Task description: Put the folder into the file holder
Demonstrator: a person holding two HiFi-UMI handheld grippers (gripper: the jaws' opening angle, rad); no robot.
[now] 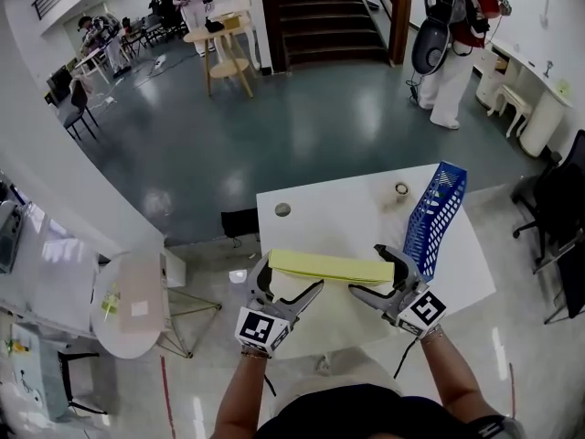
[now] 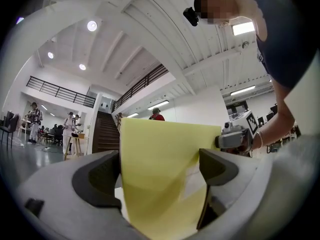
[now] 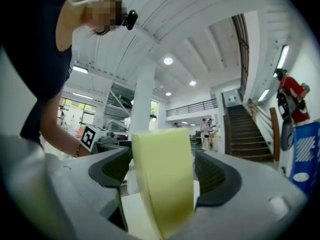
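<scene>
A thick yellow folder (image 1: 329,265) hangs level over the near part of the white table (image 1: 338,210), one end in each gripper. My left gripper (image 1: 292,274) is shut on its left end; in the left gripper view the folder (image 2: 160,174) fills the gap between both pads. My right gripper (image 1: 366,271) stands around the right end. In the right gripper view the folder (image 3: 165,174) sits between the jaws with a thin gap at the right pad. The blue mesh file holder (image 1: 437,218) stands tilted on the table just right of the right gripper, and shows at the edge of the right gripper view (image 3: 305,154).
On the far part of the table lie a small tape roll (image 1: 401,189) and a cable hole (image 1: 282,209). A round white side table (image 1: 128,305) is at the left, office chairs (image 1: 558,218) at the right. A person (image 1: 452,44) stands far behind the table near the stairs.
</scene>
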